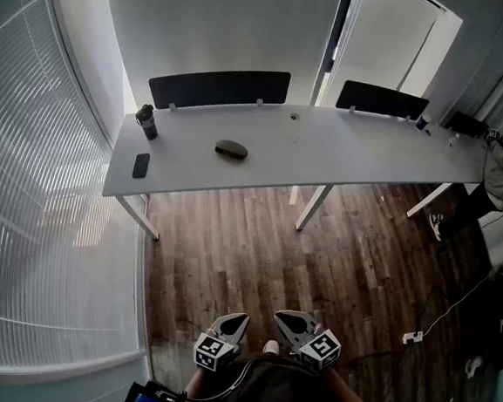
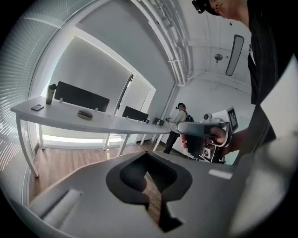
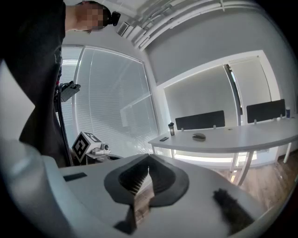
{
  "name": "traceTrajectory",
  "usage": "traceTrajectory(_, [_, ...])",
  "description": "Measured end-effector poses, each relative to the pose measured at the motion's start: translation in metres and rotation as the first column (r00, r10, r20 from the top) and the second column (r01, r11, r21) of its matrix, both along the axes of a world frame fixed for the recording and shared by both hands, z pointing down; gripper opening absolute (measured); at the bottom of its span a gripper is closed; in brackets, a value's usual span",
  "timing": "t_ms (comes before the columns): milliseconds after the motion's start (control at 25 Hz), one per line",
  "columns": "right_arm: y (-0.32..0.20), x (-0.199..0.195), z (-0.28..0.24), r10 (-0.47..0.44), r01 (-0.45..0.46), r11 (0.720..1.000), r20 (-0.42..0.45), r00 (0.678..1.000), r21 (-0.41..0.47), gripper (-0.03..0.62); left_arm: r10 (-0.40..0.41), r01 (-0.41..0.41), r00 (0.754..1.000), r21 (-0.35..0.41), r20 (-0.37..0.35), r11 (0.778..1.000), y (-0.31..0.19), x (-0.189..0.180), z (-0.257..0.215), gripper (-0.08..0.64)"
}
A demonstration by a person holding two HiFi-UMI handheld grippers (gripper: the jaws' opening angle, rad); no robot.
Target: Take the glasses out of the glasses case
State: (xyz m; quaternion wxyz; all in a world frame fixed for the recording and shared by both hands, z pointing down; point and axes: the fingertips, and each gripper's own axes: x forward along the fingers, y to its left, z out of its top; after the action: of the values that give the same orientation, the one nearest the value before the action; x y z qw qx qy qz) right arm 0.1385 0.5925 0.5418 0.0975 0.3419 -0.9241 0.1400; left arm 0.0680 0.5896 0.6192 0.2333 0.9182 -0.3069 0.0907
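Glasses case: a dark oval glasses case [image 1: 231, 149] lies on the white counter [image 1: 352, 152], left of its middle and well apart from both grippers; it looks closed, so no glasses can be seen
Left gripper: the left gripper [image 1: 239, 319] is held close to the person's body, over the wooden floor [image 1: 334, 255], tilted a little downward toward the counter; its fingers are pressed together with nothing between them
Right gripper: the right gripper [image 1: 283, 317] sits just beside the left one, aimed the same way; its fingers meet at the tips and hold nothing
Why held so: both tools look parked in a rest pose near the waist, likely because the case is out of reach from here
Other things: a dark bottle [image 1: 146, 122] and a phone [image 1: 141, 165] sit near the counter's left end, apart from the case, so they should not hinder a grasp
Step in hand: the task appears not begun; the approach to the counter comes first, then spreading the fingers to steady the case and lift its lid
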Motion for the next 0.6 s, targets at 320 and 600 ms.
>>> traceTrajectory(320, [-0.001, -0.049, -0.007, -0.036, 0.035, 0.999, -0.016, 0.999, -0.017, 0.008, -0.036, 0.036, 0.999, -0.001, -0.036, 0.999, -0.011, -0.051, -0.001, 0.002])
traceTrajectory(600, [-0.002, -0.095, -0.014, -0.069, 0.068, 0.996, -0.005, 0.998, -0.050, 0.008, -0.064, 0.063, 0.996, -0.015, -0.069, 0.998, -0.013, -0.097, 0.000, 0.002])
